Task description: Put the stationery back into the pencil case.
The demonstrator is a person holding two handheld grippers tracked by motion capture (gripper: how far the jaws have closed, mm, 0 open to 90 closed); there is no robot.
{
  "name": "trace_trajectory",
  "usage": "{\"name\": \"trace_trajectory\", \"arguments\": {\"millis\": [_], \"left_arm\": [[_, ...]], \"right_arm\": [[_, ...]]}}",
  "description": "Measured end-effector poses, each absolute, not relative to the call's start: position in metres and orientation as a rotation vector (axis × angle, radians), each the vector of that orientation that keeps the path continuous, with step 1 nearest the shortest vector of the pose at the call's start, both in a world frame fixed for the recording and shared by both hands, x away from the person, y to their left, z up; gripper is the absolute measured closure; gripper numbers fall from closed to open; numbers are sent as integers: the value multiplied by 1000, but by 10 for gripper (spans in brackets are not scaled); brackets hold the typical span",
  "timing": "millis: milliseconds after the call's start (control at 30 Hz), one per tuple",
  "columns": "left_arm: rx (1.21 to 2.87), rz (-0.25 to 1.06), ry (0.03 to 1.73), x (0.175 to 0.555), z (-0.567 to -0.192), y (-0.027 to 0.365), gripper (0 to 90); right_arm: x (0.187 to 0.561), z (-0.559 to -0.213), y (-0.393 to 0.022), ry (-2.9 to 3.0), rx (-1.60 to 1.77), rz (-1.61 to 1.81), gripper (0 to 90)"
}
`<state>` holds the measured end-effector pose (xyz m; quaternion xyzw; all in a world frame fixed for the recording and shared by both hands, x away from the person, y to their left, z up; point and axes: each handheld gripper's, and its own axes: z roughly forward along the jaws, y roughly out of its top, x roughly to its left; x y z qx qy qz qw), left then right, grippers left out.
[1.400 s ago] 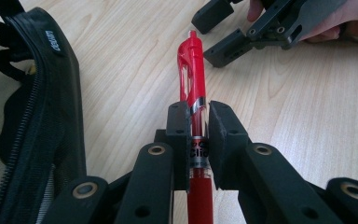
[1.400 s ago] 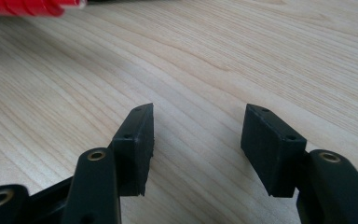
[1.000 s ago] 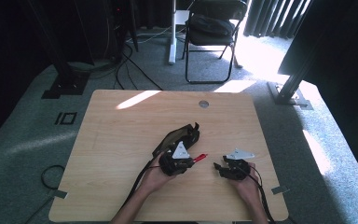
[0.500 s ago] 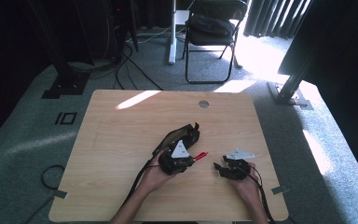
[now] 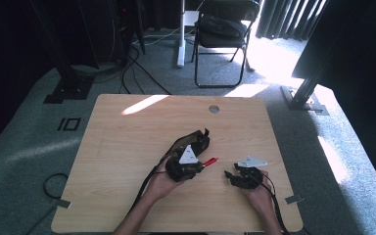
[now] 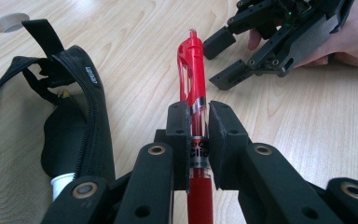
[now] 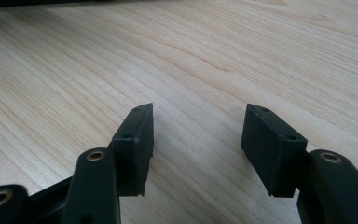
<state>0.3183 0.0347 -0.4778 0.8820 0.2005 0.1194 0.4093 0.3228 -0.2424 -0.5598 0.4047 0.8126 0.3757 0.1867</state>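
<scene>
A pale wooden worktop (image 5: 127, 147) stands on grey carpet (image 5: 24, 147) (a folding chair (image 5: 223, 29) behind). The left gripper (image 6: 198, 126) clamps a red pen (image 6: 193, 79), print unreadable, beside an unzipped black pencil case (image 6: 81, 107); the right gripper (image 7: 196, 140) jaws gape apart.

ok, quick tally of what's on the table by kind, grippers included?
Red pen: 1, clamped in the left gripper
Black zip pouch: 1, unzipped, a white-capped item inside
Grippers: 2, the right gripper with jaws apart over bare table
Total: 4, or 5 with the white-capped item
</scene>
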Motion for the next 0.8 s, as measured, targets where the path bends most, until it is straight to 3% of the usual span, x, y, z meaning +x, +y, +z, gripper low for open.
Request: {"name": "trace_trajectory", "arguments": {"millis": [800], "left_arm": [[2199,314,508,324,-464,43,796]], "right_arm": [[323,-560,-242,2287,1137,1061,431]]}}
